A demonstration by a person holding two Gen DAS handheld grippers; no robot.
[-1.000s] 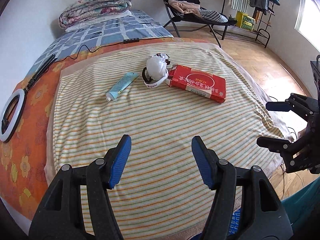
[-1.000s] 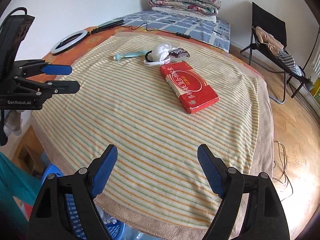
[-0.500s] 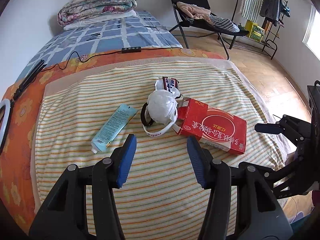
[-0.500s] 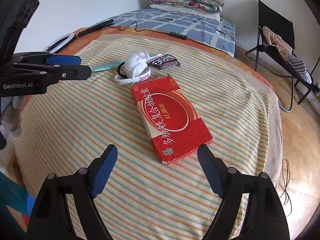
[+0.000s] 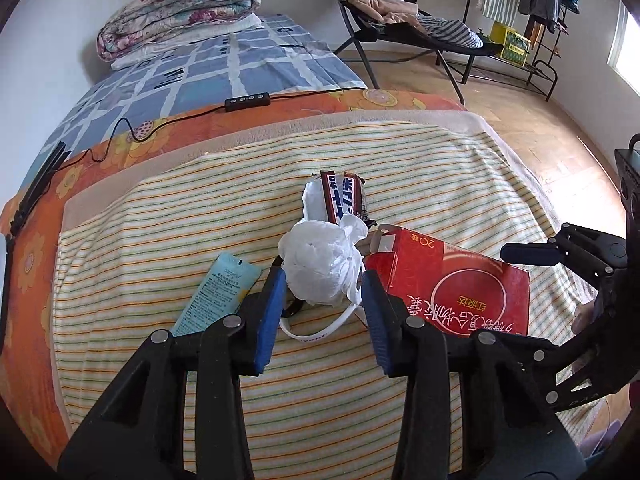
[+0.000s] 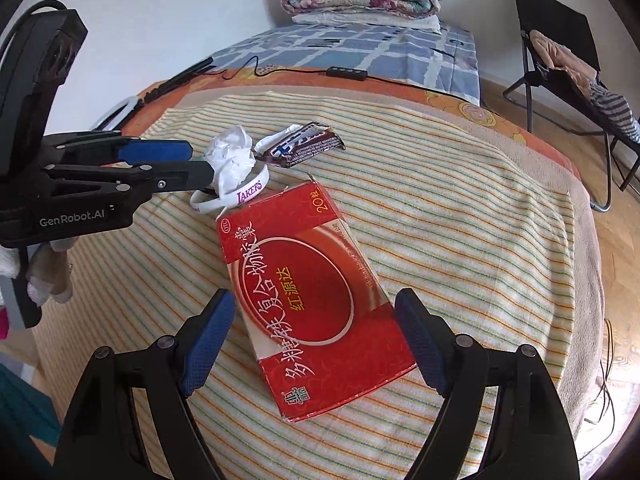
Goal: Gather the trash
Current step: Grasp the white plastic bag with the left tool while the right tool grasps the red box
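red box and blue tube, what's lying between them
In the left wrist view, the crumpled white wad sits between the blue tube and red box, atop a white wristband. The left claw is closing around the wad.

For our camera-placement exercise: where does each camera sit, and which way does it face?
Left wrist: on the left gripper, looking down its fingers at the white wad; jaws closing around it, right gripper at right.
Right wrist: on the right gripper, facing the red box; jaws open.
Shared: wad, box, candy wrapper, striped blanket.
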